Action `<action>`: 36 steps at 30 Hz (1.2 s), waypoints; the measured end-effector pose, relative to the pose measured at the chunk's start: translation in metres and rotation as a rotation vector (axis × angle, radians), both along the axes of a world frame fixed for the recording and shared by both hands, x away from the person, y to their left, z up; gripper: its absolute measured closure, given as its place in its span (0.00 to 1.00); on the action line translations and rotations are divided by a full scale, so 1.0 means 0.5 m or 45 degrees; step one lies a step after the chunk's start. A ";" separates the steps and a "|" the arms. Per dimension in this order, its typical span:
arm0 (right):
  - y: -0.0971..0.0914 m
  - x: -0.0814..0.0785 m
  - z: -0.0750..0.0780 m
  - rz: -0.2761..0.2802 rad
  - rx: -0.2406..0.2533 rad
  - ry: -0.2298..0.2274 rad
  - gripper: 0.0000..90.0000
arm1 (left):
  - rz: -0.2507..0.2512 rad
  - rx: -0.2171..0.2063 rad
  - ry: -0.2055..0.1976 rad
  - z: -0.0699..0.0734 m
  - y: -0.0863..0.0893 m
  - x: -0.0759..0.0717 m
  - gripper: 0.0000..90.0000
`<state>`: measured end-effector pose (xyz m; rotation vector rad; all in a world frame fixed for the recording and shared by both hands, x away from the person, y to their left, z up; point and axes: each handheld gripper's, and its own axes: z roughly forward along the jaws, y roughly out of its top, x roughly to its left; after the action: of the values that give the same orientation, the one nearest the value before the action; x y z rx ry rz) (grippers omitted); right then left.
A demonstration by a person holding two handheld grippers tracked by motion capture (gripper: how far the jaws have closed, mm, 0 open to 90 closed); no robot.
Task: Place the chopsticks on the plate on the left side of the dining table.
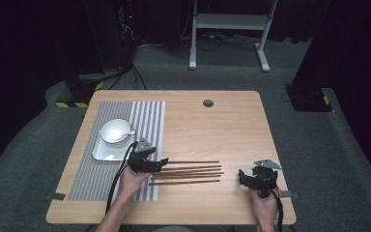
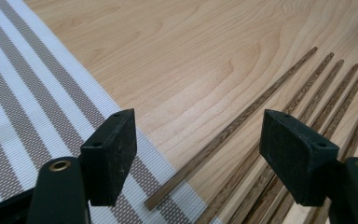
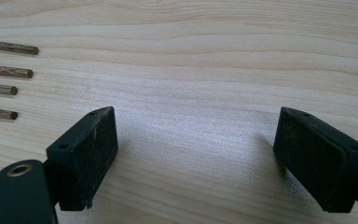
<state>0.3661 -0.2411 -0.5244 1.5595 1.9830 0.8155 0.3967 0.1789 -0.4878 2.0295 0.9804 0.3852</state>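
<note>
Hovering with jaws wide over the near ends of the chopsticks (image 1: 186, 172) at the striped mat's (image 1: 96, 179) edge, the left gripper (image 1: 160, 163) could pinch several together, while the right gripper (image 1: 242, 177) idles wide apart.

chopsticks (image 1: 188, 172): five dark wooden sticks, lying side by side at 6 o'clock on the table
striped placemat (image 1: 96, 179): one, at 9 o'clock
white bowl (image 1: 113, 130): one
white spoon (image 1: 125, 132): one, in the bowl
white square plate (image 1: 101, 153): one, under the bowl
grippers: two, left gripper (image 1: 163, 163) and right gripper (image 1: 241, 176)
</note>
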 end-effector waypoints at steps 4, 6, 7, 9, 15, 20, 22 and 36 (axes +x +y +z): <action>0.000 0.000 0.000 0.001 -0.001 0.000 0.15 | -0.030 0.013 0.008 -0.002 -0.015 0.007 0.32; 0.000 0.000 0.000 0.002 -0.001 -0.001 0.15 | -0.042 0.016 0.007 -0.002 -0.021 0.010 0.32; 0.000 0.000 0.000 0.003 -0.001 -0.001 0.15 | -0.048 0.016 0.009 -0.002 -0.025 0.010 0.33; 0.000 0.000 0.000 0.004 -0.001 0.000 0.15 | -0.062 0.019 0.011 -0.004 -0.033 0.013 0.33; 0.000 0.000 0.000 0.004 -0.001 0.000 0.15 | -0.097 0.026 0.014 -0.006 -0.051 0.021 0.34; 0.000 0.000 0.000 0.004 -0.001 0.000 0.15 | -0.123 0.033 0.020 -0.009 -0.064 0.027 0.36; 0.000 0.000 0.000 0.004 -0.001 0.000 0.15 | -0.134 0.040 0.019 -0.011 -0.069 0.030 0.37; 0.001 0.000 0.000 0.009 -0.002 -0.001 0.16 | -0.224 0.070 0.040 -0.026 -0.110 0.050 0.45</action>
<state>0.3660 -0.2404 -0.5244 1.5516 1.9894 0.8176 0.4215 0.1238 -0.5010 2.1580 0.8103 0.2893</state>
